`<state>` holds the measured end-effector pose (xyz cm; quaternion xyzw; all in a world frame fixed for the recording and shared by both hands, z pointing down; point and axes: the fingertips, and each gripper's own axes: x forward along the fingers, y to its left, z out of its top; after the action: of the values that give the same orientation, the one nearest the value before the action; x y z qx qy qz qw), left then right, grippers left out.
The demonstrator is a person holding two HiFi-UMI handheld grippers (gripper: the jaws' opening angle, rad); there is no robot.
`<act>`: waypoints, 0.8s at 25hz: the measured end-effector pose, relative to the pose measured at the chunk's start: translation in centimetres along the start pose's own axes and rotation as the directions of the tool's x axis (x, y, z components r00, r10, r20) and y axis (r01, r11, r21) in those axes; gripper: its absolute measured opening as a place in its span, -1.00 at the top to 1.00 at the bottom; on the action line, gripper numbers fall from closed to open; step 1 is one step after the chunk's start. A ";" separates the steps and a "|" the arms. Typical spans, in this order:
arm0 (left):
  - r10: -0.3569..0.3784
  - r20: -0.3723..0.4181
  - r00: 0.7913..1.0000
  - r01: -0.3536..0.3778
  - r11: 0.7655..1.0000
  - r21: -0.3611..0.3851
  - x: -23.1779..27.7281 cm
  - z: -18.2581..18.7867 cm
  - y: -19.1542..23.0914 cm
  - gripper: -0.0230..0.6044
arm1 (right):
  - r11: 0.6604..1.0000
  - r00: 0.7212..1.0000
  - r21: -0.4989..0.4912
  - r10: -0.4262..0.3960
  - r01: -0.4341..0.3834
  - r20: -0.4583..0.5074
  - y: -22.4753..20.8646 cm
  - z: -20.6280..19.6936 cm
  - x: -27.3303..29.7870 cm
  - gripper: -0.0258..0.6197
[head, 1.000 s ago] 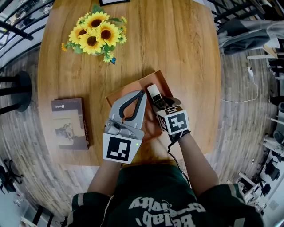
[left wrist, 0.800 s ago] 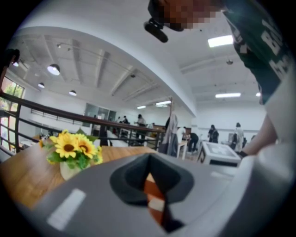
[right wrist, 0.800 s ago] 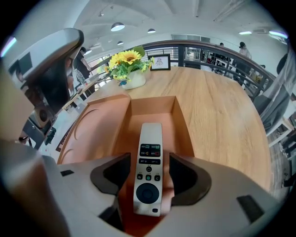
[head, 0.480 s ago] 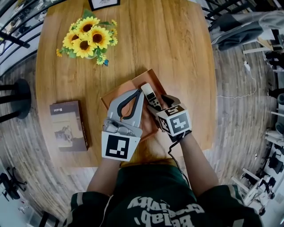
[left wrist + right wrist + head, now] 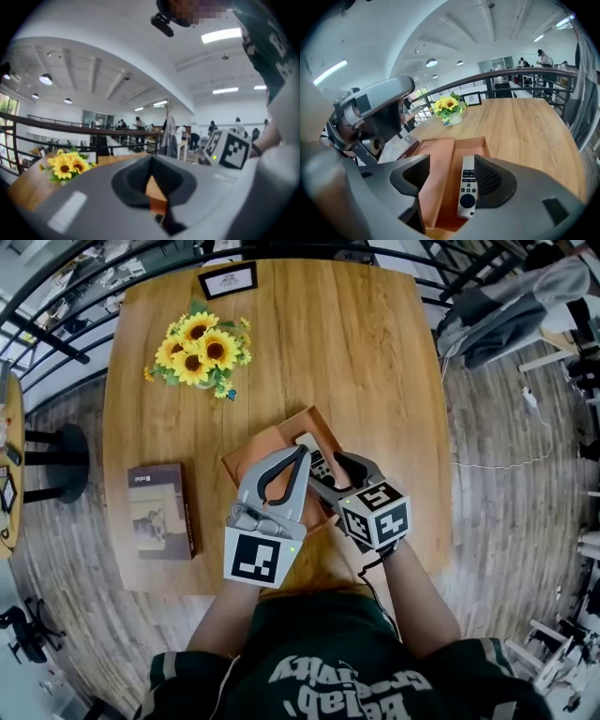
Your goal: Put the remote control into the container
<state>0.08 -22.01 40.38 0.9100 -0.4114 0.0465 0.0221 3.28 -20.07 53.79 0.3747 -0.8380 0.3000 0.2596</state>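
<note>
The silver remote control [image 5: 317, 463] [image 5: 468, 187] lies flat in the right compartment of the orange-brown container [image 5: 255, 452] [image 5: 436, 173] on the wooden table. My right gripper [image 5: 336, 474] [image 5: 452, 161] hovers over it, tilted down. Its jaws have just been opening and now stand wide. The remote lies below and between them, close beside the right jaw, and no pad presses on it. My left gripper [image 5: 302, 452] [image 5: 151, 159] is raised beside it over the container's left part, tips together, with nothing in them.
A bunch of sunflowers [image 5: 200, 351] [image 5: 449, 107] and a framed card [image 5: 228, 280] stand at the table's far left. A brown book [image 5: 161, 512] lies at the left. A dark stool [image 5: 56, 460] is off the left edge. Clothes hang on a chair [image 5: 497, 315] at right.
The right gripper let go of the remote, which now lies in the container. Both grippers have risen above it.
</note>
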 end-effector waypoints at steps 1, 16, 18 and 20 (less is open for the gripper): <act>0.002 0.002 1.000 -0.002 1.000 0.013 -0.1 0.5 -0.3 0.93 | 1.000 1.000 -0.015 0.004 -0.003 0.017 0.2 0.5 -0.5 0.06; 0.117 -0.013 0.993 -0.116 0.989 0.090 -3.4 3.2 0.8 0.93 | 0.988 0.923 -0.146 0.011 0.049 0.384 1.7 7.1 -7.5 0.22; 0.114 -0.001 0.993 -0.113 0.988 0.108 -3.8 4.1 0.9 0.93 | 0.985 0.904 -0.162 0.013 0.063 0.426 2.4 8.1 -8.4 0.28; 0.112 0.010 0.994 -0.112 0.986 0.119 -4.1 4.9 1.0 0.93 | 0.982 0.885 -0.175 0.012 0.078 0.466 3.0 8.9 -9.3 0.37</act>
<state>-3.05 -20.02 35.06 0.8852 -0.4584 0.0707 -0.0359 4.45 -20.31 40.63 0.4236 -0.8937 0.1165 0.0909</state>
